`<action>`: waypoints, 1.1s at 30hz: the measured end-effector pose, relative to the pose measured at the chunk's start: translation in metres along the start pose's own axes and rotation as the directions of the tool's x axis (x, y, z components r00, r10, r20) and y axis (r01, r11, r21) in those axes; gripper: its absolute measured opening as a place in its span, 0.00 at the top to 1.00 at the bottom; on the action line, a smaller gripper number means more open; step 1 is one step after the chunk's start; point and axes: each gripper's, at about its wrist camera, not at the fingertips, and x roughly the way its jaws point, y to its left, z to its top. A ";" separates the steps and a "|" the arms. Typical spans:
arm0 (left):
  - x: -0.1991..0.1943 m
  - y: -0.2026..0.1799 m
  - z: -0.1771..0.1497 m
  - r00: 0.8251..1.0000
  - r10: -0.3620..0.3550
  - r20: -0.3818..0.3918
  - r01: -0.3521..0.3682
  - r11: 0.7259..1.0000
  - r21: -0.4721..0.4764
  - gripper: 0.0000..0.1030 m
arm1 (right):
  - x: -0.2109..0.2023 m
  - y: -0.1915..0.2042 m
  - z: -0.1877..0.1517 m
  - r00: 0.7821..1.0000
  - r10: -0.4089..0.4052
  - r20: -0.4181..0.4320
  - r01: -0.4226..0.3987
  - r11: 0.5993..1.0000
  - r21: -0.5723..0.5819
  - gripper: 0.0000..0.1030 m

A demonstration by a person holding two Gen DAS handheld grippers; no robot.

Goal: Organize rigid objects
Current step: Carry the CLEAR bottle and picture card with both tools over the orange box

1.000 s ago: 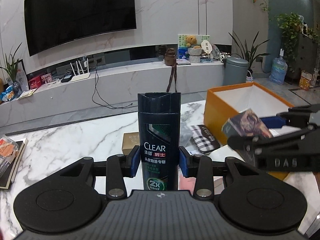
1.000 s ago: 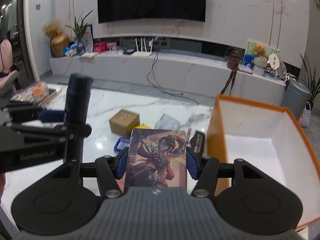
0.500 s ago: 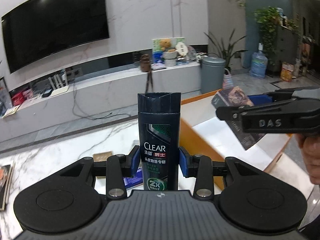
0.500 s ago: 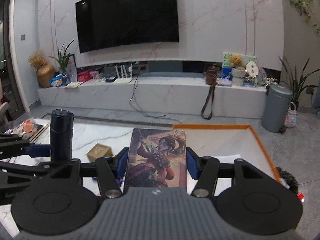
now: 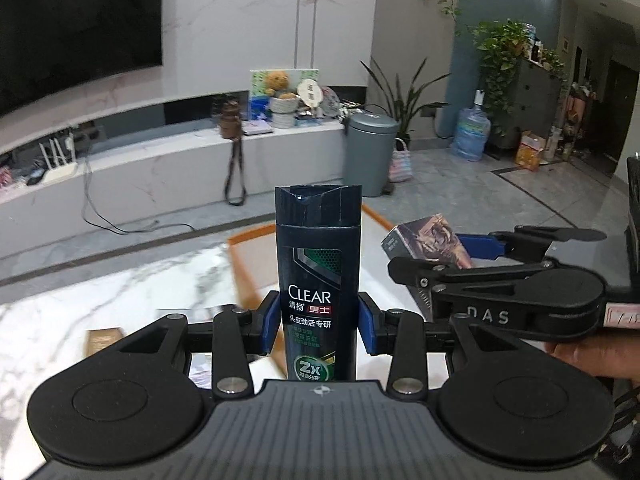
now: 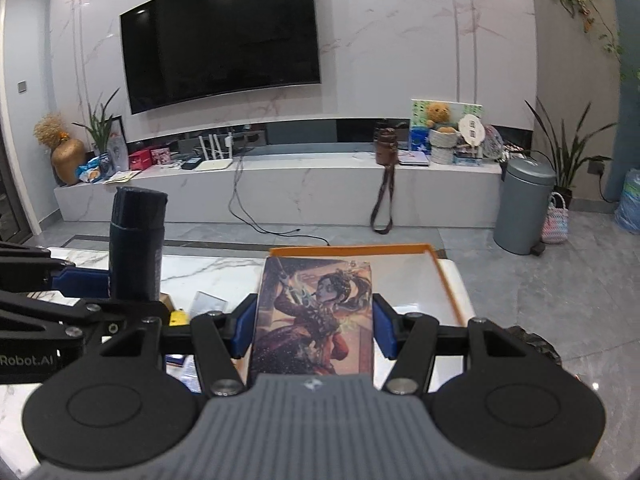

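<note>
Above orange box [image 6: 352, 249] rim | shampoo bottle [image 5: 318, 280], picture box [image 6: 314, 316] gripped | floor beyond

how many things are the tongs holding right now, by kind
shampoo bottle, in the left tongs: 1
illustrated box, in the right tongs: 1
total held: 2

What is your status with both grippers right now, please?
Left gripper shut on shampoo bottle. Right gripper shut on picture box. Both in the air, orange box ahead. Nothing in the way.
</note>
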 end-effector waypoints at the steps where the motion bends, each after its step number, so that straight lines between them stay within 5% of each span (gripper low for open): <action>1: 0.004 -0.004 0.001 1.000 -0.010 -0.006 0.010 1.000 -0.003 0.56 | 0.000 -0.005 0.000 1.000 -0.003 -0.009 0.003 1.000 0.001 0.44; 10: 0.044 -0.035 0.008 0.989 -0.065 -0.131 0.065 0.998 -0.006 0.57 | 0.014 -0.040 -0.007 0.994 -0.048 -0.095 0.050 0.999 0.021 0.44; 19: 0.065 -0.044 -0.003 0.967 -0.008 -0.256 0.022 0.998 0.050 0.57 | 0.030 -0.048 -0.027 0.984 -0.046 -0.172 0.045 0.999 -0.009 0.44; 33: 0.124 -0.051 -0.004 0.833 0.049 -0.552 0.044 0.987 0.154 0.58 | 0.059 -0.052 -0.039 0.954 -0.030 -0.297 0.007 0.997 -0.079 0.44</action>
